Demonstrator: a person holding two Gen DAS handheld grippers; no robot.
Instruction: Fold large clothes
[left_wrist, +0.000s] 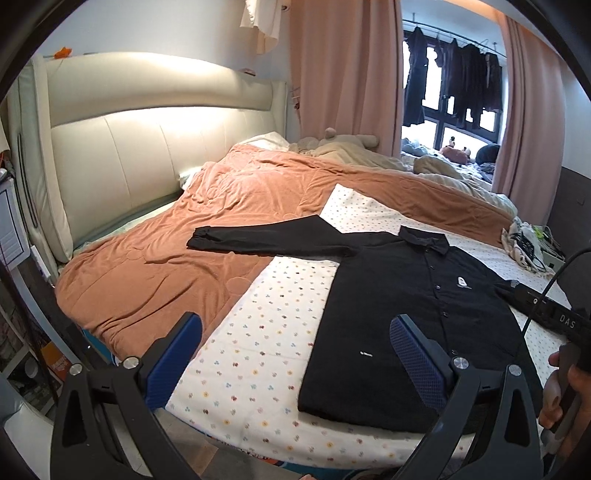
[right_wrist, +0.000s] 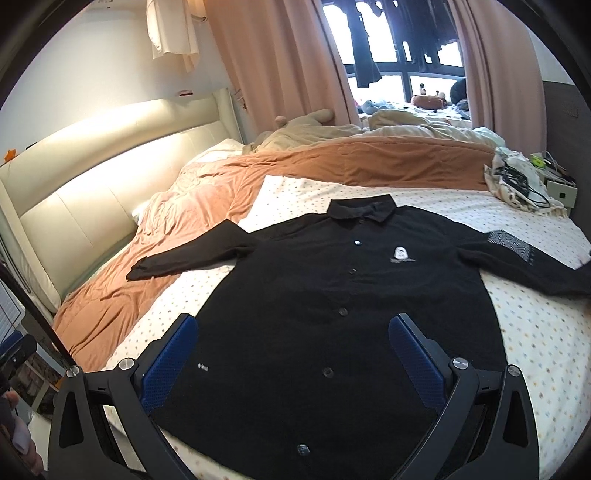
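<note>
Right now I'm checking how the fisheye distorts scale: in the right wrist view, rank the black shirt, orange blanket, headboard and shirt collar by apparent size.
1. black shirt, nearest, so inflated
2. orange blanket and headboard, too close to rank
3. shirt collar

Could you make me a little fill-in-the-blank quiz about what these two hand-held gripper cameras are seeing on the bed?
1. The black shirt lies spread flat with its buttoned front facing ____.
2. Its sleeve reaches across onto the ____ blanket.
3. The left gripper and right gripper both have their jaws ____, holding nothing.
4. Beyond the pink curtains, dark clothes hang by the ____.

Missing words: up; orange; open; window
</note>
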